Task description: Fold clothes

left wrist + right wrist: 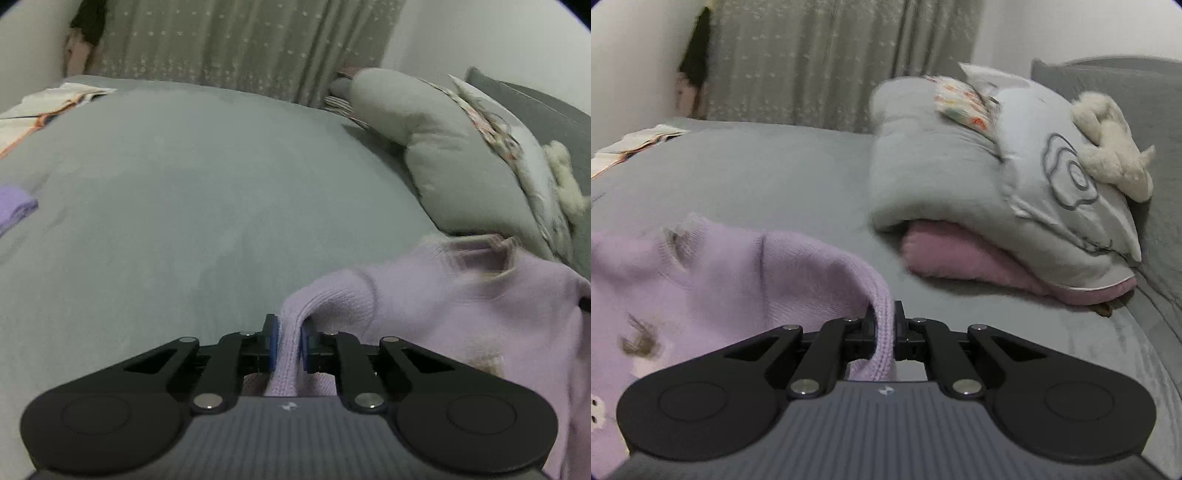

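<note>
Lilac knit sweater held above the grey bed, stretched left to right between both tools, neckline toward the far side. Left gripper pinches a ribbed fold; right gripper likewise clamps ribbed knit. No legible writing; a small logo on each tool.

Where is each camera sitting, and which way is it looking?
Left wrist: sits on the left gripper, looking across the grey bed toward the curtain; its black fingers pinch the purple sweater.
Right wrist: sits on the right gripper, facing the pillows; its fingers pinch the sweater too.
Both show sweater, bed, curtain, pillows.
</note>
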### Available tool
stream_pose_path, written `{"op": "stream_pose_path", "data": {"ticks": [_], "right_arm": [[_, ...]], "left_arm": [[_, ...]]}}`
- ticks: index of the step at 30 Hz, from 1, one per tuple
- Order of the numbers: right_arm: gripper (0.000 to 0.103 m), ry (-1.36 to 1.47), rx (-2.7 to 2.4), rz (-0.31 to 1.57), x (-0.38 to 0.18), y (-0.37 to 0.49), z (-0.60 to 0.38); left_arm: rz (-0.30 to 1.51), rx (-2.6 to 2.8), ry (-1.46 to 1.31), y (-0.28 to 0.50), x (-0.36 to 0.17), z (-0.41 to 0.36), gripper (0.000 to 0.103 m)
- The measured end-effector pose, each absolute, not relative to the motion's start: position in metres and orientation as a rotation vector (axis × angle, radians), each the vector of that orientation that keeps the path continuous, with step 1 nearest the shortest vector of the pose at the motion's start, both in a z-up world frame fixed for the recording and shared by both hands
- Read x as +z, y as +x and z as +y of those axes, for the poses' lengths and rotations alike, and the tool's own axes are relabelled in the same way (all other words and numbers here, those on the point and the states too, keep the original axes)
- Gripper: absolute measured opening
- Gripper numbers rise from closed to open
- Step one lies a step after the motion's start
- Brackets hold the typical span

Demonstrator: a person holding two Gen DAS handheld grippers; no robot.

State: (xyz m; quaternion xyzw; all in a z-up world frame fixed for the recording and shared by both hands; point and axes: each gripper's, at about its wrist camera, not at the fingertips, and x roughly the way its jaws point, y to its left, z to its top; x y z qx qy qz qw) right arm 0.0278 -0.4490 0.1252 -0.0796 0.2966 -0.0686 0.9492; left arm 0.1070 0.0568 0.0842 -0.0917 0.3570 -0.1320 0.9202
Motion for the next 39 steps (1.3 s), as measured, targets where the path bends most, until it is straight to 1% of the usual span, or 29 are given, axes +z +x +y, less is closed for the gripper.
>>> {"op": "stream_pose_path", "data": {"ticks": [1,2,3,5,6,7,9,10,12,14,15,17,18,19,20,22,23,26,28,31,33,34,35,36,37,38,39], "right_arm": [[0.012,-0.169,-0.16,0.628,0.121,0.041,-0.464],[0.031,-0.134,-0.185,0.675,0.109,0.055,-0.483],[0.052,-0.097,-0.211,0.722,0.097,0.069,-0.503],[0.065,-0.048,-0.241,0.818,0.076,0.082,-0.525],[0.069,-0.053,-0.256,0.848,0.066,0.081,-0.53],[0.071,-0.058,-0.259,0.846,0.064,0.079,-0.53],[0.084,-0.043,-0.279,0.775,0.065,0.062,-0.532],[0.086,-0.024,-0.29,0.744,0.068,0.056,-0.534],[0.086,0.089,-0.305,0.661,0.079,0.028,-0.538],[0.086,0.096,-0.31,0.624,0.088,0.011,-0.53],[0.086,0.068,-0.291,0.608,0.093,0.0,-0.521],[0.087,-0.003,-0.225,0.571,0.105,-0.03,-0.495],[0.09,-0.028,-0.201,0.556,0.109,-0.044,-0.484],[0.092,-0.044,-0.19,0.538,0.112,-0.056,-0.476],[0.096,-0.046,-0.177,0.529,0.113,-0.074,-0.46],[0.098,-0.05,-0.081,0.563,0.109,-0.096,-0.441],[0.098,-0.044,-0.001,0.604,0.098,-0.115,-0.421],[0.098,0.005,0.042,0.672,0.077,-0.135,-0.397],[0.098,0.058,0.019,0.677,0.073,-0.143,-0.387],[0.098,0.168,0.007,0.642,0.077,-0.15,-0.383],[0.098,0.116,0.018,0.647,0.078,-0.148,-0.369],[0.096,0.088,0.023,0.65,0.078,-0.147,-0.362],[0.074,0.038,-0.005,0.689,0.067,-0.137,-0.358],[0.015,-0.013,-0.035,0.73,0.055,-0.126,-0.354],[0.009,0.048,-0.044,0.766,0.048,-0.12,-0.362],[0.007,0.09,-0.028,0.752,0.053,-0.123,-0.371],[0.006,0.131,-0.012,0.734,0.059,-0.128,-0.379]], "left_arm": [[0.726,-0.278,-0.177,0.112,0.085,0.056,0.014],[0.738,-0.261,-0.163,0.118,0.083,0.055,0.018],[0.761,-0.231,-0.148,0.125,0.08,0.055,0.019],[0.787,-0.165,-0.112,0.135,0.076,0.06,0.018],[0.78,-0.126,-0.087,0.135,0.075,0.069,0.018],[0.772,-0.087,-0.063,0.134,0.074,0.078,0.018],[0.769,-0.091,-0.108,0.121,0.075,0.099,0.017],[0.77,-0.111,-0.135,0.114,0.076,0.103,0.017],[0.762,-0.221,-0.191,0.08,0.079,0.111,0.024],[0.759,-0.264,-0.178,0.036,0.078,0.109,0.043],[0.764,-0.275,-0.169,0.021,0.076,0.109,0.048],[0.786,-0.282,-0.161,-0.012,0.069,0.109,0.053],[0.791,-0.249,-0.16,-0.024,0.067,0.104,0.055],[0.793,-0.207,-0.16,-0.035,0.066,0.099,0.065],[0.794,-0.165,-0.159,-0.045,0.064,0.094,0.075],[0.8,-0.073,-0.155,-0.059,0.064,0.089,0.076],[0.799,-0.03,-0.154,-0.066,0.065,0.092,0.076],[0.806,0.104,-0.168,-0.083,0.069,0.107,0.078],[0.847,0.185,-0.244,-0.105,0.065,0.131,0.079],[0.92,0.212,-0.344,-0.122,0.052,0.146,0.079],[0.952,0.196,-0.392,-0.128,0.042,0.151,0.079],[0.966,0.187,-0.413,-0.126,0.039,0.146,0.082],[0.997,0.161,-0.447,-0.119,0.028,0.139,0.094],[1.014,0.146,-0.446,-0.112,0.019,0.131,0.101],[1.019,0.142,-0.421,-0.106,0.016,0.125,0.101],[1.014,0.155,-0.341,-0.1,0.018,0.113,0.073],[1.002,0.154,-0.295,-0.098,0.022,0.107,0.052]]}}
